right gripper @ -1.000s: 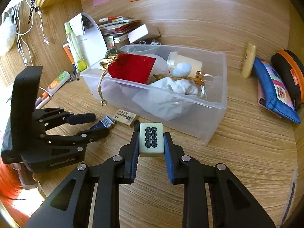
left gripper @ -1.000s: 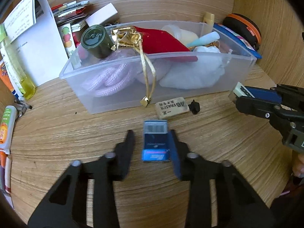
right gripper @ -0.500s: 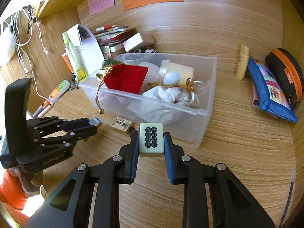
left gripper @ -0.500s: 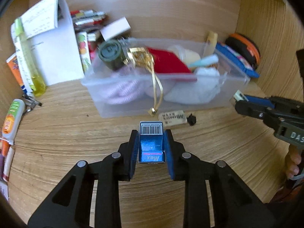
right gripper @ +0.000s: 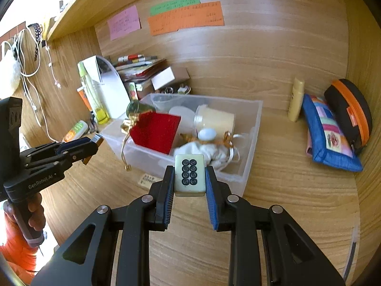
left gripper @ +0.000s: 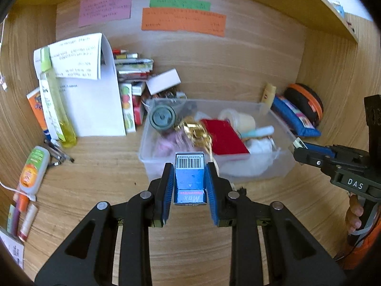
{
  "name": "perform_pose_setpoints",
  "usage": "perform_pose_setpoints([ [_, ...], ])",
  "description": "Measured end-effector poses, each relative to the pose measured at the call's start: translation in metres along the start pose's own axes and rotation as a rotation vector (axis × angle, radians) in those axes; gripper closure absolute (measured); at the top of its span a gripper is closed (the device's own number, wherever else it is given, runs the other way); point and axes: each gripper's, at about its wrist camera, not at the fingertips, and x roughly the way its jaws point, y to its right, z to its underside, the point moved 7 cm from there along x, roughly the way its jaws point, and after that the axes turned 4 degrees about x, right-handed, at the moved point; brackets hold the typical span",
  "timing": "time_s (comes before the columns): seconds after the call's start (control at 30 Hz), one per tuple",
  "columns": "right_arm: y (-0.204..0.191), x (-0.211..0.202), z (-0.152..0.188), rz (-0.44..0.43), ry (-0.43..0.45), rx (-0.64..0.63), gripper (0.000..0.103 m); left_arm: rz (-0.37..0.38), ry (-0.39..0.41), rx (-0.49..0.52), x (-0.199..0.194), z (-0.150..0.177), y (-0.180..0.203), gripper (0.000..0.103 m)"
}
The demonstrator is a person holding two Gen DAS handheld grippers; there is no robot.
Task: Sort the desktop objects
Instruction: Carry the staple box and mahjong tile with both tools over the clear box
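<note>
Left gripper (left gripper: pixel 190 183), lower centre of its wrist view: jaws clamped on a small blue staple box (left gripper: pixel 190 178), pads on its two long sides, barcode end forward, clear of the desk. Judged light, thin card, crushable; the side hold low on the box is sound, pressure should stay modest.

Right gripper (right gripper: pixel 189 178), lower centre of its view: jaws closed on a mahjong tile (right gripper: pixel 189 173), eight-circle face up. Judged dense, rigid, glossy, so liable to slip; flat side faces are the correct purchase.

Clear plastic bin (right gripper: pixel 252 143), mid-frame beyond both loads, is already crowded. An eraser (right gripper: pixel 147 179) lies on the desk at its near wall.
</note>
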Motion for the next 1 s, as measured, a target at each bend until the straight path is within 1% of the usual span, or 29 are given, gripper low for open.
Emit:
perform_pose_setpoints([
  [0.27, -0.008, 0.017, -0.022, 0.011, 0.007, -0.017, 0.081, -0.018, 0.020, -0.003, 0.006, -0.016, -0.014, 0.077],
  [0.37, -0.014, 0.023, -0.029, 0.001, 0.011, -0.023, 0.081, -0.025, 0.018, 0.006, 0.011, -0.019, -0.018, 0.077],
  [0.53, -0.022, 0.039, -0.035, 0.014, -0.001, -0.046, 0.081, -0.016, 0.018, 0.005, 0.022, -0.026, -0.022, 0.077],
  [0.63, -0.023, 0.051, -0.035, 0.002, -0.018, -0.039, 0.081, -0.010, 0.017, 0.009, 0.029, -0.029, -0.022, 0.077],
  [0.83, -0.018, 0.069, -0.035, 0.017, -0.042, -0.026, 0.081, 0.009, -0.010, 0.009, 0.047, -0.031, -0.021, 0.077],
  [1.0, -0.015, 0.073, -0.034, 0.055, -0.041, -0.038, 0.081, 0.023, -0.044, 0.005, 0.064, -0.028, -0.018, 0.077],
])
